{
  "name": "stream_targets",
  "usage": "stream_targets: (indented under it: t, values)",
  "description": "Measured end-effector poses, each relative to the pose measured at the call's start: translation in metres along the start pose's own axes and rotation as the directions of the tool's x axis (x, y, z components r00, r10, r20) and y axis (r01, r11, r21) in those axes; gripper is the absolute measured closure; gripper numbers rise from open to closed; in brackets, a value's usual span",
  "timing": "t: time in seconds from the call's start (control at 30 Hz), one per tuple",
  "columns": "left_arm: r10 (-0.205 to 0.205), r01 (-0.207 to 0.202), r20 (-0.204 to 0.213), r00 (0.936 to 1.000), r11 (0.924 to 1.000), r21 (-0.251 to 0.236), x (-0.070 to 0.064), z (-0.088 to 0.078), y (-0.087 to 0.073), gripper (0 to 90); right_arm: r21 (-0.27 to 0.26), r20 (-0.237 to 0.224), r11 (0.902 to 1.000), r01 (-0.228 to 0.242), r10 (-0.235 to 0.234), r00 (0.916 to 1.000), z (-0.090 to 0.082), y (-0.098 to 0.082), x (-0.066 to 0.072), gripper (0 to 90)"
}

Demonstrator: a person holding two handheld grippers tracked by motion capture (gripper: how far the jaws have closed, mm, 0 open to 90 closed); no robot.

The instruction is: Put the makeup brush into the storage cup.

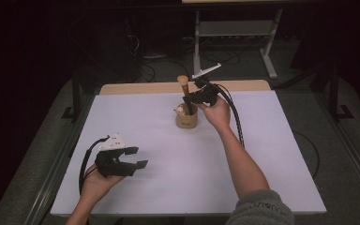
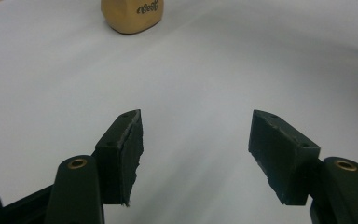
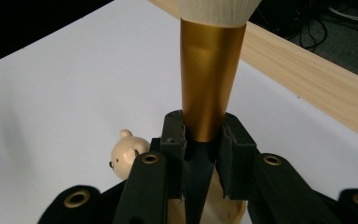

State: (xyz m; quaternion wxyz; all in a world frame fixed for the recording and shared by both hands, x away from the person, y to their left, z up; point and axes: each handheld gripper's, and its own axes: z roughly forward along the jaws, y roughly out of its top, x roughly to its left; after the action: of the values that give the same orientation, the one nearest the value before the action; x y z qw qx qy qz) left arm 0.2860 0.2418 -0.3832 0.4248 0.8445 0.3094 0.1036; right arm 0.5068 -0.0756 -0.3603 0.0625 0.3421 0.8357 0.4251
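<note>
High view: the desk (image 1: 136, 122) is covered by a white sheet, with a bare wooden strip exposed along its far edge at 12 o'clock. A tan cup (image 1: 186, 118) is placed slightly beyond the centre of the desk, well clear of every edge, and a small bear figure (image 1: 180, 110) is seen at its rim on the 9 o'clock side. A makeup brush (image 1: 184, 93) is held upright over the cup, its lower end within the cup's mouth and its pale head uppermost. The right tongs (image 1: 189, 98) are closed on the brush at the junction of gold ferrule and dark handle, the hand being placed at 3 o'clock of the cup. The left tongs (image 1: 138, 158) are held near the desk's near-left corner, at 7 o'clock of the cup, spread wide with nothing between the pads. Open white surface is left all round the cup, widest toward 6 and 9 o'clock.

Left gripper view: the cup (image 2: 131, 15) is seen far ahead at 12 o'clock, across bare desk.

Right gripper view: both pads are pressed against the brush (image 3: 210, 79); the bear figure (image 3: 127, 157) lies at 9 o'clock of them.
</note>
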Motion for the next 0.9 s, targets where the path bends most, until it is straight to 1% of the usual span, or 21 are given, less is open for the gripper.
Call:
stream_targets:
  t: [0.1,0.13,0.2,0.23,0.27,0.33,0.37,0.4,0.67,0.73,0.77,0.87,0.9]
  values:
    - [-0.001,0.001,0.002,1.0000,1.0000,0.002,0.000,0.000,0.000,34.8,0.000,0.001,1.0000,0.010,-0.010,1.0000,0.001,-0.003,-0.002,73.1]
    - [-0.002,0.002,0.002,1.0000,1.0000,0.002,0.000,0.000,0.000,34.7,0.004,-0.003,1.0000,-0.006,0.006,1.0000,0.001,-0.005,-0.001,73.1]
    - [-0.002,0.002,0.002,1.0000,1.0000,0.002,0.000,0.000,0.000,34.7,0.009,-0.004,0.9999,-0.013,0.013,0.9999,0.001,-0.006,-0.001,73.0]
    - [-0.002,0.002,0.003,1.0000,1.0000,0.002,0.000,0.000,0.000,34.7,0.009,0.003,0.9999,0.005,-0.006,1.0000,0.003,-0.008,-0.002,73.0]
    - [-0.002,0.002,0.003,1.0000,1.0000,0.002,0.000,0.001,0.000,34.7,0.008,-0.003,0.9999,-0.014,0.014,0.9999,0.003,-0.009,-0.001,73.0]
    - [-0.002,0.002,0.003,1.0000,1.0000,0.003,0.000,0.001,0.000,34.7,0.008,-0.007,0.9999,-0.010,0.010,0.9999,0.004,-0.010,-0.001,73.0]
    - [-0.001,0.001,0.003,1.0000,1.0000,0.002,0.000,0.001,0.000,34.6,0.015,-0.004,0.9997,-0.019,0.019,0.9998,0.005,-0.011,0.000,72.9]
    - [0.001,-0.001,0.003,1.0000,1.0000,0.003,0.000,0.001,0.000,34.6,0.015,-0.005,0.9999,-0.007,0.007,1.0000,0.006,-0.012,-0.001,72.9]
    - [0.009,-0.009,0.004,1.0000,0.9999,0.011,0.000,0.001,0.000,34.1,0.020,-0.007,0.9995,-0.022,0.022,0.9997,0.008,-0.016,0.000,72.0]
    - [0.006,-0.006,0.004,1.0000,0.9999,0.012,0.000,0.001,0.000,34.0,0.025,-0.001,0.9993,-0.026,0.026,0.9997,0.007,-0.017,0.001,69.0]
    - [0.009,-0.009,0.004,1.0000,0.9999,0.012,0.000,0.001,0.000,33.9,0.012,0.006,0.9996,-0.025,0.025,0.9997,0.006,-0.017,0.000,67.0]
    - [0.008,-0.008,0.004,1.0000,0.9999,0.012,0.000,0.002,0.000,33.8,0.004,0.006,0.9998,-0.021,0.021,0.9998,0.002,-0.017,0.000,66.2]
    - [0.009,-0.010,0.004,0.9999,0.9999,0.012,0.000,0.001,0.000,33.9,-0.003,0.008,0.9996,-0.029,0.029,0.9996,-0.002,-0.016,0.001,65.1]
